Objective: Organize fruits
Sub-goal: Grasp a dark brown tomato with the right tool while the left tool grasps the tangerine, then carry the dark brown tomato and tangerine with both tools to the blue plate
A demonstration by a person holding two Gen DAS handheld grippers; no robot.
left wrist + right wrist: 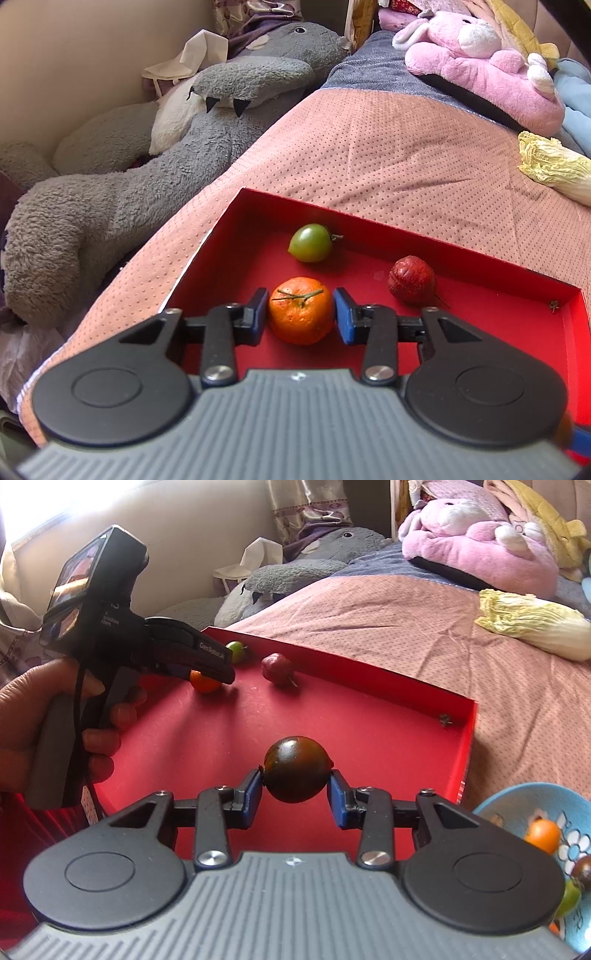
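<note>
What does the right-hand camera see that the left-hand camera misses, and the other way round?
Only the right wrist view shows the dark fruit between the right gripper pads, the blue bowl already holding fruit, and the person's hand working the other tool.

Only the left wrist view shows the left gripper fingers on either side of the orange; whether they touch it is unclear.

Both show the red tray, the green fruit, the red fruit, the cabbage and the pink plush.

The left hand-held gripper (207, 664) bears white lettering that looks like "GenRobot.AI"; smaller print on its body is unreadable
</note>
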